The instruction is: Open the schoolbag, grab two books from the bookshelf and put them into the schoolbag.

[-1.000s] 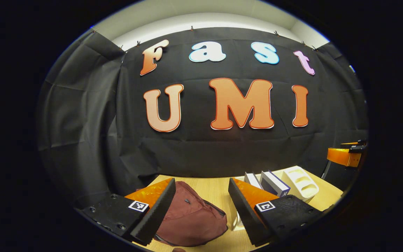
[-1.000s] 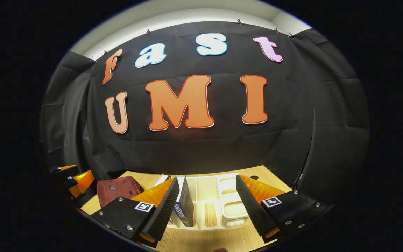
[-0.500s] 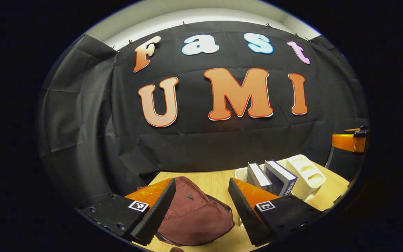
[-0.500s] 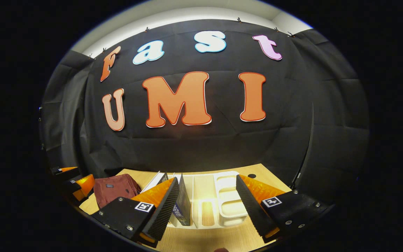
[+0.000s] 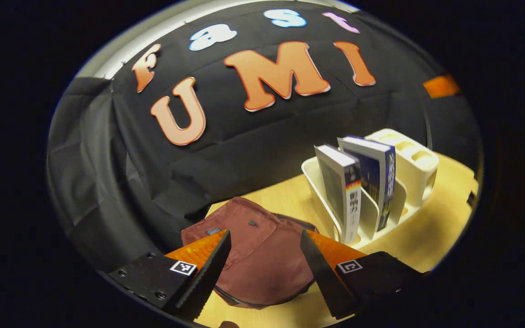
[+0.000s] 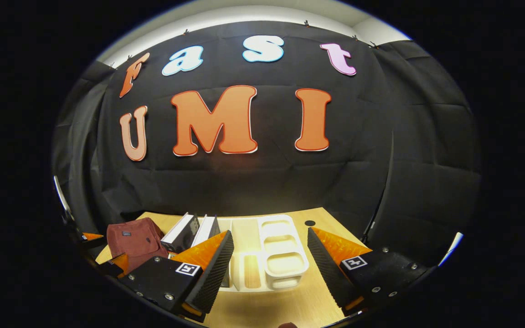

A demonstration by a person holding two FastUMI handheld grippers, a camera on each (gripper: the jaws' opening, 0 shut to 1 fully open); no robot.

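Task progress: barely begun, by my reading. The maroon schoolbag (image 5: 255, 255) lies on the wooden table (image 5: 431, 237) and looks closed. Both books stand in the bookshelf.
Left to do: open the bag, lift out two books, put them inside.
Left gripper (image 5: 265, 269): fingers wide apart, holding nothing, poised above the schoolbag, which shows between them.
Right gripper (image 6: 269, 269): fingers wide apart, empty, pointed at the cream bookshelf (image 6: 267, 262), not touching it.
Schoolbag position: on the table's left part, just beside the bookshelf; in the right gripper view it appears at far left (image 6: 132, 241).
Books: a grey-covered book (image 5: 342, 196) and a blue-covered book (image 5: 376, 180) stand upright side by side in the rack's slots (image 5: 317, 182).
Surroundings: a cream compartmented organiser (image 5: 410, 157) forms the rack's far end; black cloth wall behind.
Obstacles: nothing lies over the bag; the zipper pull is too small to locate.
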